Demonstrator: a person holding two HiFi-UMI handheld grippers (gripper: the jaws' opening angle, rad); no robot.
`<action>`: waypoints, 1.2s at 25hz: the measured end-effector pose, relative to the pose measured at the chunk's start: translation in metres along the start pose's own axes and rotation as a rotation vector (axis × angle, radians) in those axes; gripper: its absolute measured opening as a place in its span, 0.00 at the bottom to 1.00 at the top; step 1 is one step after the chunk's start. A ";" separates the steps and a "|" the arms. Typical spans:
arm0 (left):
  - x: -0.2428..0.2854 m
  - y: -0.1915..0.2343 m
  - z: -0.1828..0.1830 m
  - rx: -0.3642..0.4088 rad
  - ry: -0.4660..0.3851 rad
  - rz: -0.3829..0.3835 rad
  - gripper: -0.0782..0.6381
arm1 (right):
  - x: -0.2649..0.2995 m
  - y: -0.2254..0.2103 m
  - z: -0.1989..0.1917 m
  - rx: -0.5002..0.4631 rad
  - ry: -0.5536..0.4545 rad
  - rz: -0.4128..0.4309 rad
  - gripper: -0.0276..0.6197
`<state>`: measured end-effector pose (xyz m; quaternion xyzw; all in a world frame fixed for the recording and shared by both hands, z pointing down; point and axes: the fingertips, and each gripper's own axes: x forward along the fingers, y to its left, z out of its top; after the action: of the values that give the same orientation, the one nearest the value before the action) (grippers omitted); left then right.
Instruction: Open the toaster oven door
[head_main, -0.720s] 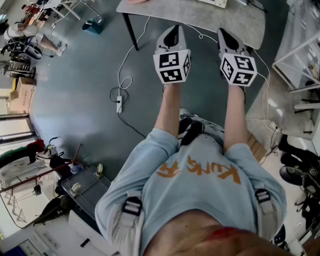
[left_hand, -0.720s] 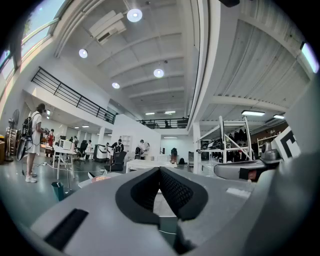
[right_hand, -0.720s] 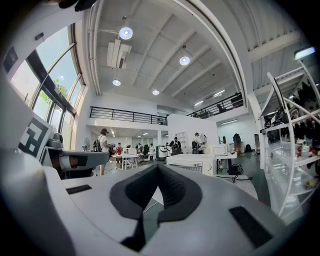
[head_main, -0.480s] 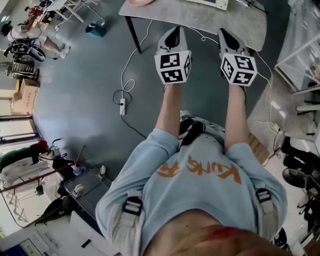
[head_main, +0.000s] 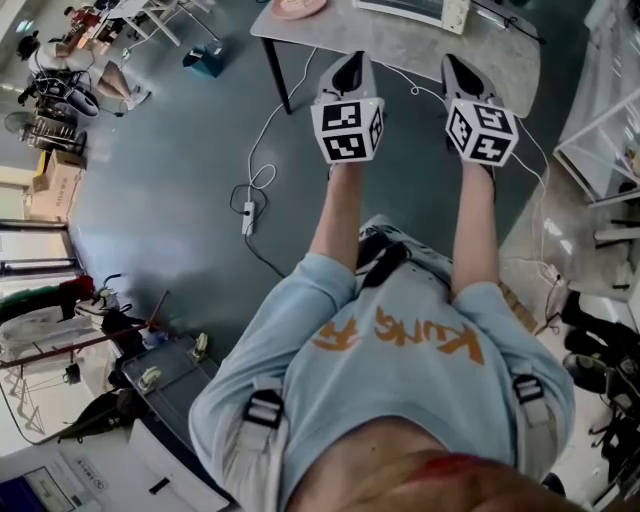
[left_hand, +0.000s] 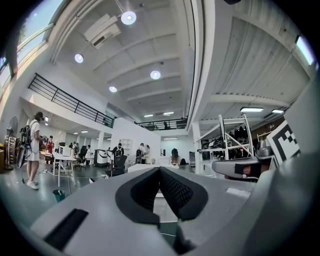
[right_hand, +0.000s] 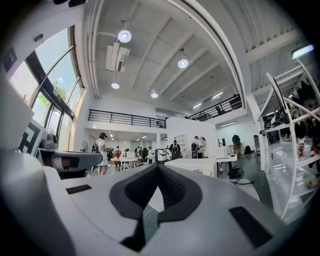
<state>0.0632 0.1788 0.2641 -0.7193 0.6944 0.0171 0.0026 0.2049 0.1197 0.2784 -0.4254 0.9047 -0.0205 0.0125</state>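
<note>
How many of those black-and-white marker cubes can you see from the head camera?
2: the left marker cube sits on the left gripper, the right marker cube on the right gripper. None seems hidden.

The pale grey left gripper and pale grey right gripper each bear white cubes printed with black square markers. Their rubber pads are black with a fine dotted grid. The speckled light grey stone-look tabletop stands on black metal legs over a dull blue-grey floor. The person's pale blue T-shirt carries orange lettering, and the small round plate is pink.
</note>
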 end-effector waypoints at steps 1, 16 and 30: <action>0.001 0.002 0.002 0.002 -0.004 0.000 0.11 | 0.003 -0.001 0.003 -0.002 -0.005 0.002 0.04; 0.067 0.042 0.007 -0.021 -0.050 0.000 0.11 | 0.067 -0.025 0.019 -0.077 -0.022 -0.004 0.04; 0.225 0.120 -0.061 -0.054 0.130 -0.034 0.11 | 0.227 -0.057 -0.058 0.005 0.137 -0.004 0.04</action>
<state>-0.0472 -0.0515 0.3208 -0.7303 0.6802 -0.0110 -0.0618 0.1013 -0.0901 0.3382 -0.4248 0.9025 -0.0519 -0.0484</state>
